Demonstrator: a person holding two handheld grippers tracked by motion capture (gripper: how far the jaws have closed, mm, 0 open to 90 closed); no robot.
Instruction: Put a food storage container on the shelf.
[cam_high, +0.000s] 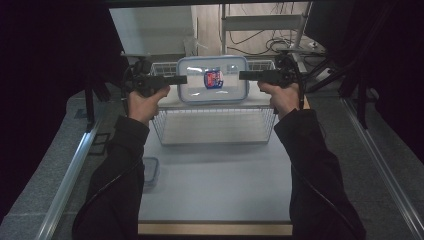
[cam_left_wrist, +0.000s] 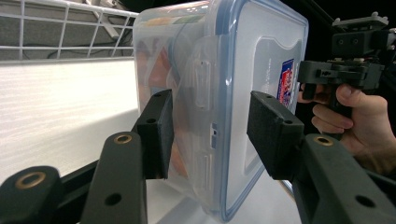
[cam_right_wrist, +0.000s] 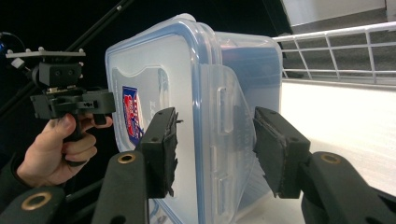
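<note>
The box (cam_left_wrist: 219, 107) is clamped between the pads (cam_left_wrist: 156, 133) of the left gripper (cam_left_wrist: 210, 135), its jaws about half closed on one short end across base and lid. The other short end (cam_right_wrist: 219, 126) is pinched the same way by the right gripper (cam_right_wrist: 215, 151), its pads (cam_right_wrist: 161, 151) pressed on lid and base.

In the high view the box (cam_high: 213, 80) is held at 12 o'clock, lid up toward the camera, above the wire basket (cam_high: 215, 125). The left gripper (cam_high: 175, 79) is seen at its 9 o'clock, the right gripper (cam_high: 247, 75) at its 3 o'clock. A red and blue label (cam_high: 213, 79) is carried on the lid. A second small container (cam_high: 150, 172) lies on the table (cam_high: 215, 190) at 7 o'clock.
</note>
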